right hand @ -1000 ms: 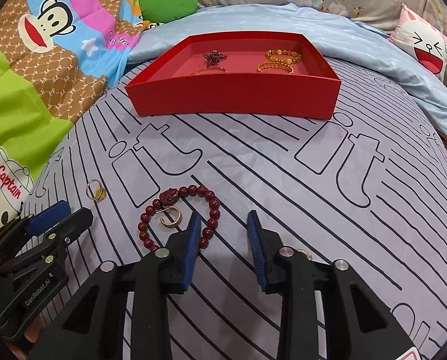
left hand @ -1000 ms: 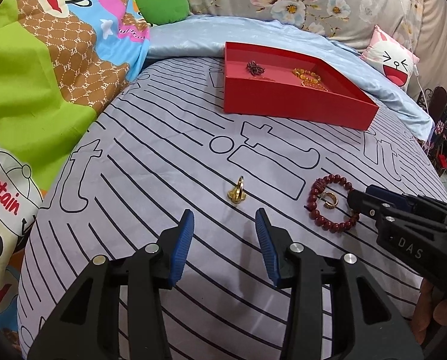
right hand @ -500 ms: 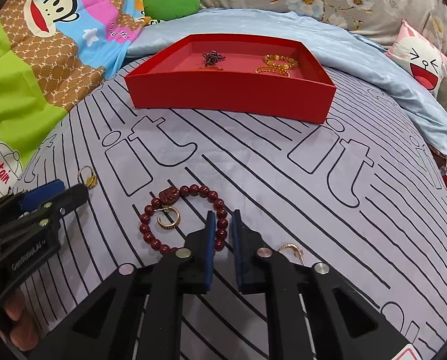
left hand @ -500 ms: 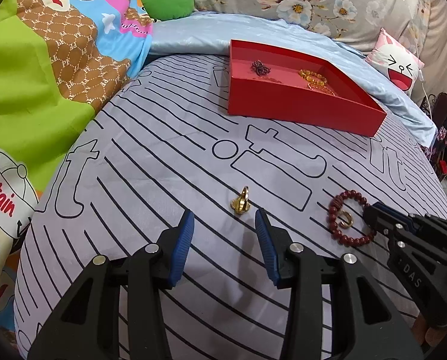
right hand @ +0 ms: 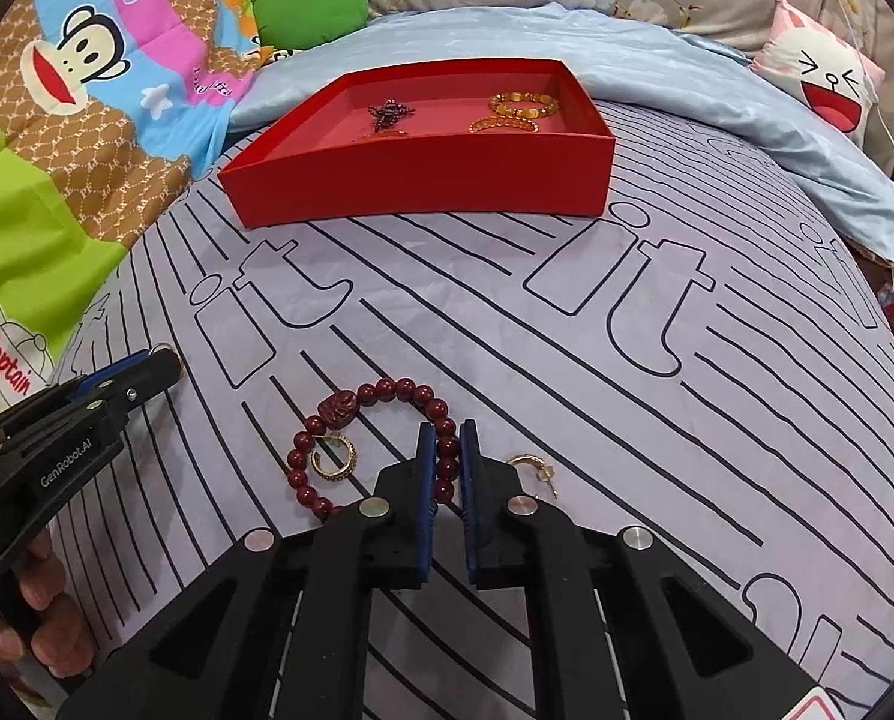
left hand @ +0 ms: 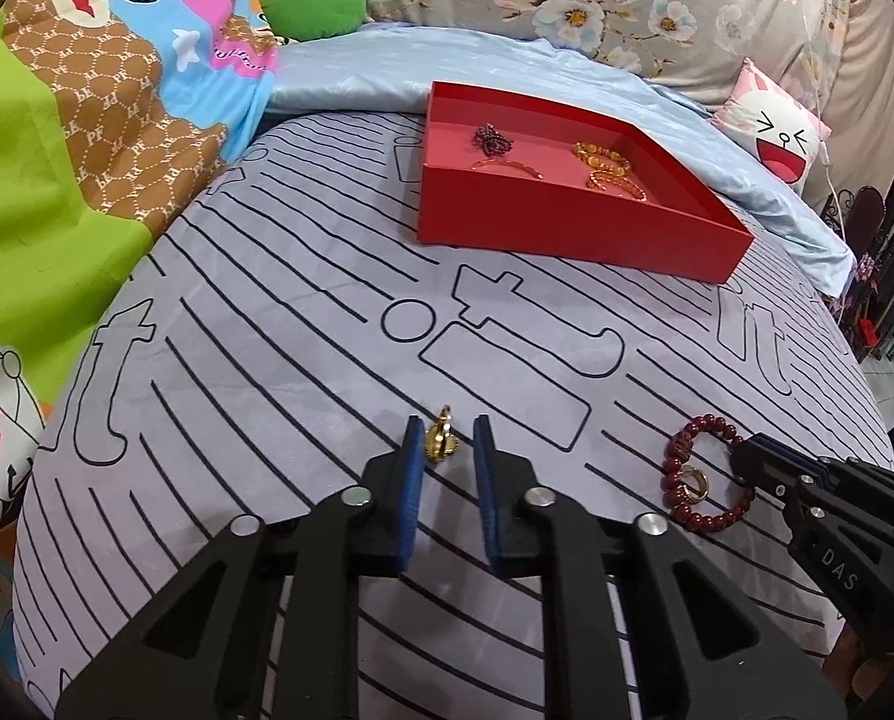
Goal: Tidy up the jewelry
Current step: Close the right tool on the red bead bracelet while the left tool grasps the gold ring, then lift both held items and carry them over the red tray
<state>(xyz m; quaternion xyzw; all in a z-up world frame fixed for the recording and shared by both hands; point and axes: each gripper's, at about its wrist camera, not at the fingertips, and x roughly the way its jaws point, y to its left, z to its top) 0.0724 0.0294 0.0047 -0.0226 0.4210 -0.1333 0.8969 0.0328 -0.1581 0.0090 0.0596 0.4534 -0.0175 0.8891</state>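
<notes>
**Both grippers at the jewelry on the bedspread**

Left gripper (left hand: 445, 444): the jaws are closing, with the gold ring (left hand: 441, 441) standing upright between the blue pads (left hand: 412, 468). A narrow gap shows on each side of the ring, so the pads do not yet press on it. The ring rests on the striped grey bedspread (left hand: 303, 360).

Right gripper (right hand: 445, 447): the jaws are drawn together and clamped on the bead bracelet (right hand: 381, 396), with the dark red beads of its right-hand arc pinched between the pads. The rest of the bracelet lies flat on the bedspread. A gold hoop earring (right hand: 334, 457) lies inside the bracelet's loop. A second gold earring (right hand: 534, 468) lies just beside the right finger, outside the loop.

In the right wrist view, the fingers of the person's hand (right hand: 45, 624) wrap the left gripper's handle at the lower left edge.

Farther back, the red tray (right hand: 423, 180) sits on the bedspread, well apart from both grippers. It holds a dark beaded piece (right hand: 390, 113), amber bead bracelets (right hand: 522, 105) and a thin bangle (left hand: 507, 167).

Behind the tray lie a light blue sheet (right hand: 657, 78), a cartoon quilt (right hand: 87, 120) and a green cushion (right hand: 309, 9).
</notes>
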